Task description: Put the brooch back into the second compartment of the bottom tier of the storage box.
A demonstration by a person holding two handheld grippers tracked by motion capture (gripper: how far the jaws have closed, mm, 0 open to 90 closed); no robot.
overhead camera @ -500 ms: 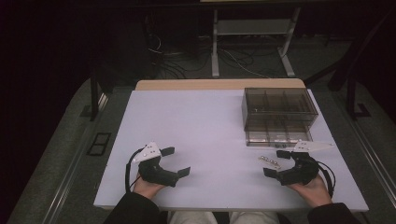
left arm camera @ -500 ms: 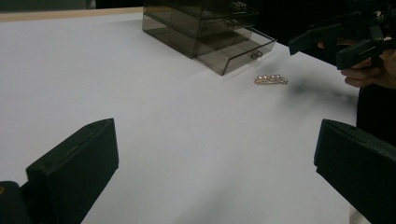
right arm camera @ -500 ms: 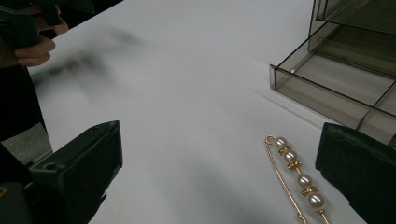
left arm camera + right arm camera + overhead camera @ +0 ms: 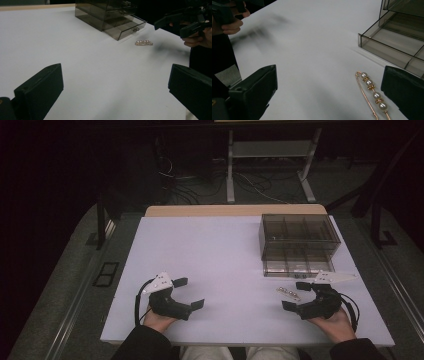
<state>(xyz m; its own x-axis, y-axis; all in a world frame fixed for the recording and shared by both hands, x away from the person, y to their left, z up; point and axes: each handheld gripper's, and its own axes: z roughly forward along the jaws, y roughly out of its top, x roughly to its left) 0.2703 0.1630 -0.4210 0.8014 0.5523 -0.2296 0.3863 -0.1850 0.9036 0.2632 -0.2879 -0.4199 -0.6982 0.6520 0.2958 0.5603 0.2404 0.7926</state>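
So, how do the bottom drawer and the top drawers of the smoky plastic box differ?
The bottom drawer is pulled out toward the person; the top drawers are pushed in. The bottom drawer's divided compartments lie open from above, while the top drawers sit covered under the box's lid. Both are the same smoky clear plastic.

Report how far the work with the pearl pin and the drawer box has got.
Done: the bottom drawer of the smoky clear plastic drawer box already stands pulled out. In hand: nothing gripped; the right gripper sits open beside the gold pin with four pearls, which lies on the white table. The left gripper is open too, away from it. Left, probably: pick up the pin, place it in the drawer, close it.
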